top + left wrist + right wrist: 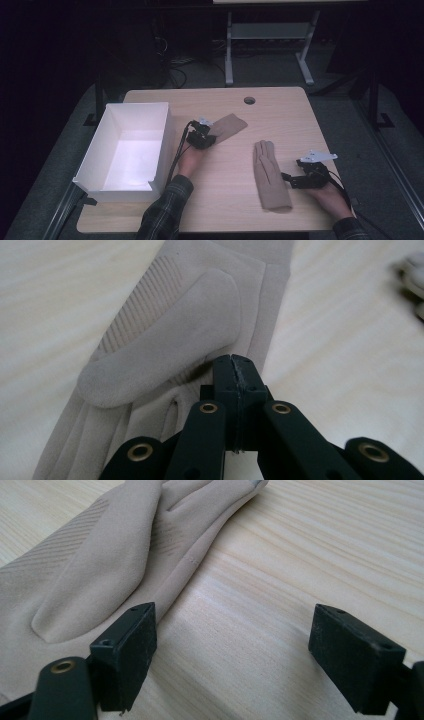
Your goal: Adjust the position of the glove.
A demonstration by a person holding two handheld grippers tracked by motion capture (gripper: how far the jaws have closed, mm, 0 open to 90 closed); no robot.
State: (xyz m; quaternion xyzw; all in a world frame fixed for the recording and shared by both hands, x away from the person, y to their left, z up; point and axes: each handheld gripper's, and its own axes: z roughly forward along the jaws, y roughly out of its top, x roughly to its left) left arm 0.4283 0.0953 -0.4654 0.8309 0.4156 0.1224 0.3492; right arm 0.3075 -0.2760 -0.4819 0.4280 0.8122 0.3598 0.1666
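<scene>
High view, left tongs [216,131]: at the middle of the desk, tips on the near end of the upper glove [229,127]; too small and dark here to read the jaws.
High view, right tongs [285,177]: low on the right side, jaws apart, tips just beside the right edge of the lower glove [270,175].
High view, gloves: two tan gloves lying flat; the upper one slants toward the far right, the lower one lies lengthwise with its fingers pointing away from the person.
High view, box [95,155]: white, open-topped, at the left edge of the desk [280,107].
High view, hidden: sleeves cut off at the bottom edge; the room beyond is very dark, with a metal frame's legs and cables on grey floor faintly visible.

Left gripper view, tongs [235,365]: clenched, pads meeting; tips sit at the edge of the glove [165,345], beside its thumb. Whether cloth is pinched between the pads is unclear.
Left gripper view, hidden: glove cut off at top and bottom; a blurred pale object at the upper right edge.

Right gripper view, tongs [235,640]: released, jaws wide, bare wood between them; the left pad is just beside the glove [100,565] edge.
Right gripper view, surface: pale wood grain; glove cut off at the left and top.
</scene>
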